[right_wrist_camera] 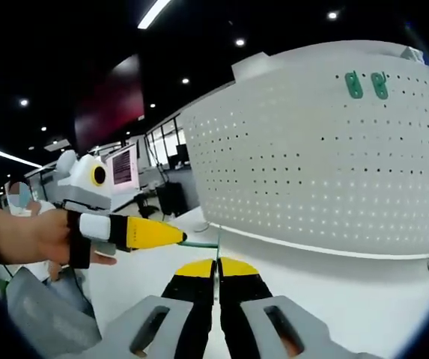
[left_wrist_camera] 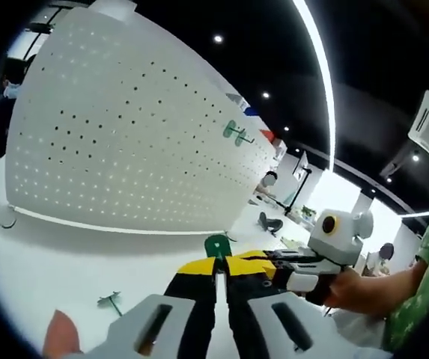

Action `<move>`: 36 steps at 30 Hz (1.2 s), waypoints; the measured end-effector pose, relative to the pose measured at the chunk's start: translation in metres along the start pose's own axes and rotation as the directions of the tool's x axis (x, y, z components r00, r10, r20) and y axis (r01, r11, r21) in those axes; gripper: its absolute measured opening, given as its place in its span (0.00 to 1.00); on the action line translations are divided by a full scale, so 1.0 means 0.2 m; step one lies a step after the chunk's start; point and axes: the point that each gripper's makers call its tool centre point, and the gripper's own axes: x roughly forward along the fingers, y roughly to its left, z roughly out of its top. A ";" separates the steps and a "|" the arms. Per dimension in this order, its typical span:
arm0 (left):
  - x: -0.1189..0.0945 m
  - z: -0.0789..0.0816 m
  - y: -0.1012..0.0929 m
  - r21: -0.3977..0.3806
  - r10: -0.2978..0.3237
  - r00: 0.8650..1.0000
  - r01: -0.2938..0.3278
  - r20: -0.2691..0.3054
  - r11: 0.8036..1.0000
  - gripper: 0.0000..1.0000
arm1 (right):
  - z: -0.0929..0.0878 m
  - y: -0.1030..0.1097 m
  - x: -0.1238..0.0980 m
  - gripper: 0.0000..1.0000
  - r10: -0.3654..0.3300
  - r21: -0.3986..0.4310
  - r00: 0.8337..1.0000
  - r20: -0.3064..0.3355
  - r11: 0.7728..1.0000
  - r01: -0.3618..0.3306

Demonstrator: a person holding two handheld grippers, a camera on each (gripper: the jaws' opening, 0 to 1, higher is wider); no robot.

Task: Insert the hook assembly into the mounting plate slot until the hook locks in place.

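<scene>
Both sets of jaws look closed from here. My left gripper point(left_wrist_camera: 221, 271) is pinching a green hook point(left_wrist_camera: 217, 245) right at its yellow tips, and the right gripper point(right_wrist_camera: 215, 271) is clamped on the thin green stem point(right_wrist_camera: 199, 244) of the same piece, so the two meet nose to nose above the white bench point(left_wrist_camera: 64, 269). The white pegboard point(left_wrist_camera: 124, 127) stands upright just behind, with two green hooks point(right_wrist_camera: 366, 84) already hung near its top edge. Another green hook point(left_wrist_camera: 111, 301) lies loose on the bench.
</scene>
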 end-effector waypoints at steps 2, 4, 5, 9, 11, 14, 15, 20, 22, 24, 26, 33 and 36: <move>0.00 0.00 -0.01 0.019 0.002 1.000 -0.002 -0.003 1.000 0.03 | -0.01 0.01 0.00 0.00 0.005 0.004 1.000 -0.010 1.000 -0.005; 0.00 0.00 -0.01 0.040 0.008 1.000 -0.007 -0.011 0.999 0.03 | -0.02 0.01 0.01 0.00 0.008 0.015 1.000 -0.015 1.000 -0.008; 0.00 0.00 -0.01 0.049 0.011 1.000 -0.010 -0.012 0.999 0.03 | -0.02 0.01 0.01 0.00 0.010 0.018 1.000 -0.015 1.000 -0.010; 0.00 0.01 -0.01 0.078 0.014 1.000 -0.012 -0.016 0.997 0.03 | -0.03 0.02 0.01 0.01 0.024 0.033 0.999 -0.028 0.999 -0.024; 0.00 0.00 -0.01 0.105 0.023 0.999 -0.020 -0.026 0.994 0.03 | -0.04 0.02 0.01 0.01 0.022 0.048 0.999 -0.036 0.999 -0.021; 0.00 0.00 0.00 0.117 0.033 0.999 -0.030 -0.026 0.993 0.03 | -0.05 0.02 0.01 0.02 0.028 0.057 0.999 -0.038 0.998 -0.025; -0.01 0.00 0.00 0.116 0.032 0.999 -0.029 -0.025 0.993 0.03 | -0.04 0.02 0.01 0.02 0.025 0.056 0.999 -0.037 0.998 -0.023; -0.01 -0.02 0.00 0.167 0.044 0.998 -0.035 -0.053 0.985 0.03 | -0.01 -0.01 -0.01 0.05 0.006 0.074 1.000 -0.016 0.997 -0.005; -0.01 -0.03 -0.01 0.177 0.044 0.997 -0.033 -0.058 0.984 0.03 | 0.00 -0.02 -0.01 0.05 0.002 0.080 1.000 -0.010 0.997 -0.002; -0.01 -0.04 -0.02 0.196 0.046 0.997 -0.032 -0.069 0.980 0.03 | 0.00 -0.02 -0.01 0.05 -0.002 0.081 1.000 -0.007 0.997 0.003; -0.01 -0.05 -0.03 0.212 0.048 0.996 -0.030 -0.079 0.977 0.03 | 0.01 -0.02 -0.01 0.04 -0.001 0.082 1.000 -0.003 0.997 0.002; -0.01 -0.08 -0.05 0.247 0.045 0.994 -0.019 -0.100 0.969 0.03 | 0.00 -0.01 -0.01 0.02 0.003 0.078 1.000 -0.012 0.997 -0.002; -0.01 -0.08 -0.05 0.259 0.047 0.993 -0.018 -0.106 0.966 0.03 | 0.00 -0.01 -0.01 0.02 0.003 0.078 1.000 -0.014 0.997 -0.002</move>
